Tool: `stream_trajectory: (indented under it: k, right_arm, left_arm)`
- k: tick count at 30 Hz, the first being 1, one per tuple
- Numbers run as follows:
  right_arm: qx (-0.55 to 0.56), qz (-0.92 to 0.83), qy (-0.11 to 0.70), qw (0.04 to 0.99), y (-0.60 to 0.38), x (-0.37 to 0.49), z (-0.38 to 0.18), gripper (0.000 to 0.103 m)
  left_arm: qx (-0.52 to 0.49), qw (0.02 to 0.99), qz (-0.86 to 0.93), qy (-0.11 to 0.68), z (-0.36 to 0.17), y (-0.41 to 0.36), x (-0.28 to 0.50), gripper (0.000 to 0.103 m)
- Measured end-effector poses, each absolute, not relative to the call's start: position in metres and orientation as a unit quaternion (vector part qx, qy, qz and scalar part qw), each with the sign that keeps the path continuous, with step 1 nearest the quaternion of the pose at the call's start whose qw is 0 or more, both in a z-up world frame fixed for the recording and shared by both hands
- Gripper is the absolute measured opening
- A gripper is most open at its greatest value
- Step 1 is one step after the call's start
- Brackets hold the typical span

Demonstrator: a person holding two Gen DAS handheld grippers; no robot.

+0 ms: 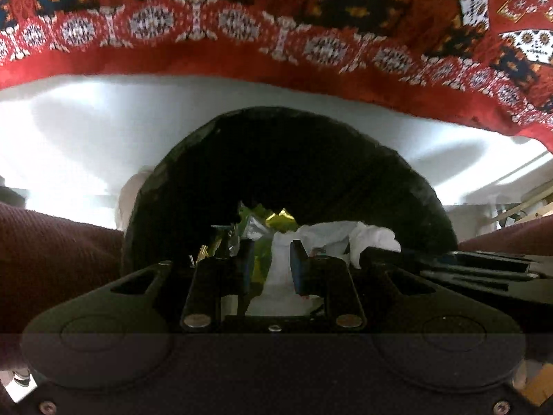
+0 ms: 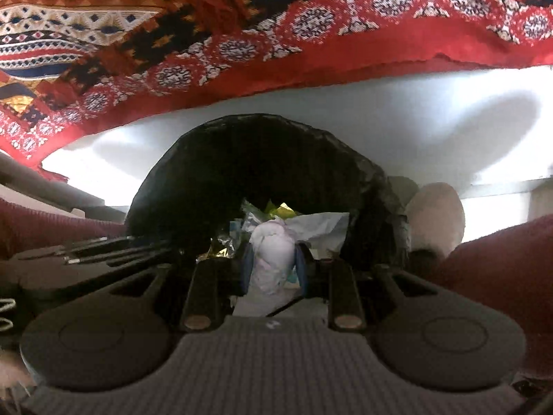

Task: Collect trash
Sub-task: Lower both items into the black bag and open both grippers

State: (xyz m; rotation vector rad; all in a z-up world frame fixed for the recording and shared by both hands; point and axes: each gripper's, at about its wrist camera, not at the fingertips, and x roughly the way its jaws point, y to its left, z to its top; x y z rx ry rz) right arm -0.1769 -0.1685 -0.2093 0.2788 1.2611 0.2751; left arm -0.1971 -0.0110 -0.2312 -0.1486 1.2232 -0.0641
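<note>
- Left hand-held gripper (image 1: 270, 252), lower centre: narrow, pinching white tissue (image 1: 280, 263).
- Right hand-held gripper (image 2: 273, 259): clamps a white wad (image 2: 273, 247).
- Both over black bin bag (image 1: 276, 145), mid-frame; patterned rug (image 1: 242, 17) on top.

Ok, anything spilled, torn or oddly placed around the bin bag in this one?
Nothing stands out. The black bin bag gapes open with wrappers and tissue inside. Each gripper, left and right, pinches a white wad at its mouth. No litter shows on the white floor.
</note>
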Motion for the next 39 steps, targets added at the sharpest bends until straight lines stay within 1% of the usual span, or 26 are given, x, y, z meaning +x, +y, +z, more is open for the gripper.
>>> stream_trajectory:
  k: [7,9,10,11,12,14,16,20,24,33,36,39]
  right_arm:
    - [0.149,0.120,0.589,0.785,-0.174,-0.175,-0.217,0.035]
    - [0.150,0.120,0.589,0.785,-0.174,-0.174,-0.218,0.035]
    - [0.150,0.120,0.589,0.785,-0.174,-0.174,-0.218,0.035]
    - [0.150,0.120,0.588,0.786,-0.174,-0.174,-0.219,0.039]
    - [0.150,0.121,0.588,0.786,-0.174,-0.174,-0.219,0.040]
    - [0.150,0.118,0.587,0.786,-0.174,-0.174,-0.217,0.048]
    - [0.153,0.116,0.587,0.786,-0.175,-0.174,-0.217,0.053]
    - [0.156,0.112,0.586,0.787,-0.176,-0.174,-0.216,0.056]
    - [0.157,0.110,0.585,0.788,-0.178,-0.172,-0.214,0.057]
    - [0.157,0.120,0.562,0.803,-0.186,-0.178,-0.189,0.065]
    - [0.155,0.126,0.546,0.813,-0.188,-0.180,-0.174,0.069]
    - [0.165,0.133,0.527,0.823,-0.194,-0.184,-0.155,0.072]
  left_arm:
    - [-0.073,0.813,-0.022,0.577,-0.241,-0.008,-0.194,0.021]
    - [-0.075,0.813,-0.020,0.577,-0.243,-0.007,-0.193,0.027]
    - [-0.075,0.813,-0.019,0.577,-0.243,-0.007,-0.193,0.035]
    - [-0.075,0.814,-0.017,0.576,-0.243,-0.006,-0.192,0.040]
    - [-0.074,0.815,-0.014,0.575,-0.244,-0.006,-0.192,0.041]
    - [-0.075,0.815,-0.008,0.575,-0.244,-0.004,-0.192,0.045]
    - [-0.078,0.814,-0.003,0.576,-0.245,-0.002,-0.191,0.048]
    - [-0.082,0.813,0.001,0.576,-0.244,0.001,-0.191,0.051]
    - [-0.082,0.814,0.003,0.574,-0.241,0.000,-0.191,0.051]
    - [-0.087,0.833,-0.003,0.546,-0.209,0.002,-0.198,0.055]
    - [-0.088,0.847,-0.007,0.525,-0.188,0.004,-0.204,0.059]
    - [-0.091,0.862,-0.016,0.498,-0.163,0.005,-0.209,0.065]
